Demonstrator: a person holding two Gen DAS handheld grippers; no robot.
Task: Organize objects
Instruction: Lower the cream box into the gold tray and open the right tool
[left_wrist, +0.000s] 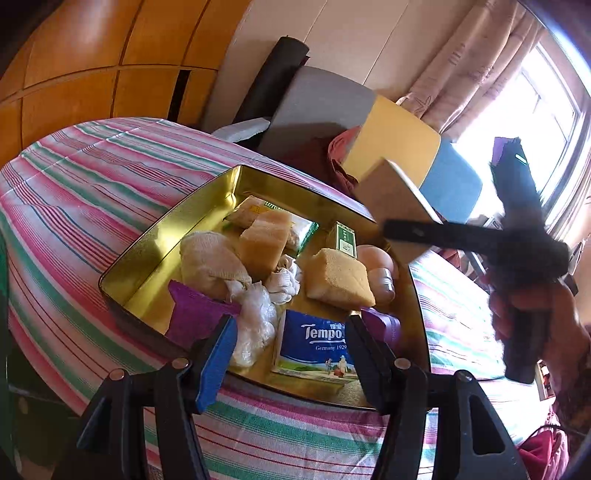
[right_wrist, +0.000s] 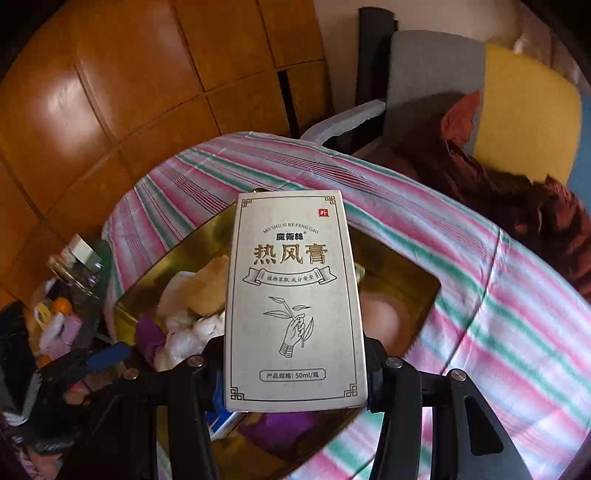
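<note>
A gold tin box (left_wrist: 166, 236) stands on a striped cloth and holds yellow sponges (left_wrist: 338, 282), white cloths (left_wrist: 210, 262), a blue Tempo tissue pack (left_wrist: 317, 347), a green carton (left_wrist: 345, 240) and purple pieces. My left gripper (left_wrist: 291, 350) is open at the tin's near edge, over the tissue pack. My right gripper (right_wrist: 295, 354) is shut on a grey-white ointment carton (right_wrist: 295, 302) and holds it above the tin (right_wrist: 177, 258). In the left wrist view the carton (left_wrist: 395, 206) hangs above the tin's right side.
The striped cloth (left_wrist: 85, 192) covers a round table. Chairs with grey, yellow and blue cushions (left_wrist: 395, 147) and dark red clothing (right_wrist: 480, 177) stand behind it. A wooden wardrobe (right_wrist: 147, 92) is at the left. Cluttered items (right_wrist: 62, 314) lie at the table's left.
</note>
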